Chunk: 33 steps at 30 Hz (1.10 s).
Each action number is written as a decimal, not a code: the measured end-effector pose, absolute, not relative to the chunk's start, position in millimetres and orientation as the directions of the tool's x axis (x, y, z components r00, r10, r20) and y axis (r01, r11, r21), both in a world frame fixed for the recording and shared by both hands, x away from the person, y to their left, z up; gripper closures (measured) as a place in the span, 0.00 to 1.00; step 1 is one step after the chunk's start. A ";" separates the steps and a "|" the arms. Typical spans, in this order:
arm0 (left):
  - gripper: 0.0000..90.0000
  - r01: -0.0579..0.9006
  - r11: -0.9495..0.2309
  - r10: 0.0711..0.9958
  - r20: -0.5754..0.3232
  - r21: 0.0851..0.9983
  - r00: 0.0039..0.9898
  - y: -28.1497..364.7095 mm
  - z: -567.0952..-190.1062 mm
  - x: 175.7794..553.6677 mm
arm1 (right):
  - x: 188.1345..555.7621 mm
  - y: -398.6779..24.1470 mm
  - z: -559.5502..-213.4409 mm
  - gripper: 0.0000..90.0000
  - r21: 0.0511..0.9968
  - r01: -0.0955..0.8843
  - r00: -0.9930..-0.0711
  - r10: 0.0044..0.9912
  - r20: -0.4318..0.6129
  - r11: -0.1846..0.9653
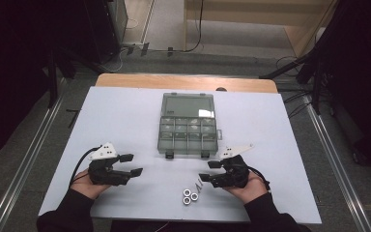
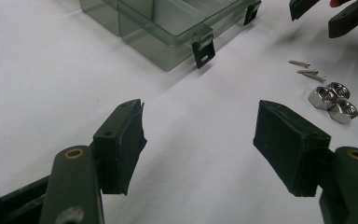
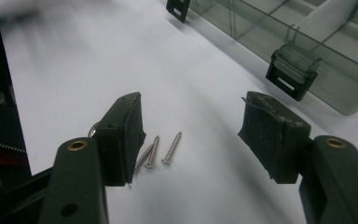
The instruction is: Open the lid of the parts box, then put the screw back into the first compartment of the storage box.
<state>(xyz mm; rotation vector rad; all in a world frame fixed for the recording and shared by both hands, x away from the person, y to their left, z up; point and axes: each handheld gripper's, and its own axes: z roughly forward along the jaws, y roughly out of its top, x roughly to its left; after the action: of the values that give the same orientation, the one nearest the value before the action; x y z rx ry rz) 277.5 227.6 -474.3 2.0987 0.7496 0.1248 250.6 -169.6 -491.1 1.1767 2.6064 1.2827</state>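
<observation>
In the right gripper view, the right gripper's (image 3: 189,140) left jaw hides part of one screw (image 3: 142,157) and all but a sliver of a nut (image 3: 93,129). The organiser box (image 3: 307,42) is cut off by the top and right edges. In the high view, the compartments' contents are too small to tell.

From my right gripper (image 3: 191,135) cam I've got both black jaws standing apart over the white table (image 3: 74,65), three little screws (image 3: 156,153) lying on it between them and hugging the left jaw, with the clear compartment box (image 3: 307,42) and its latch (image 3: 292,70) sitting far right.
</observation>
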 end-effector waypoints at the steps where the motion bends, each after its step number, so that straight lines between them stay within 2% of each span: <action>1: 0.36 0.466 -0.435 0.553 -0.180 0.770 0.813 228.3 -474.1 277.3 | 250.8 -169.3 -491.5 0.45 0.681 0.622 -0.718 0.628 0.299 0.386; 20: 0.36 0.475 -0.430 0.561 -0.185 0.768 0.807 231.0 -474.8 277.1 | 252.1 -161.7 -499.0 0.53 0.647 0.630 -0.726 0.622 0.294 0.429; 33: 0.36 0.476 -0.430 0.563 -0.185 0.767 0.806 231.6 -475.5 278.3 | 250.0 -154.4 -502.2 0.67 0.608 0.653 -0.718 0.625 0.307 0.451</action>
<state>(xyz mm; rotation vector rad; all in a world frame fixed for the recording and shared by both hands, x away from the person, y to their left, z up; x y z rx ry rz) 278.3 231.6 -475.5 2.1003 0.7659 0.1236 250.0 -154.4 -502.2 1.1939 2.7089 1.1627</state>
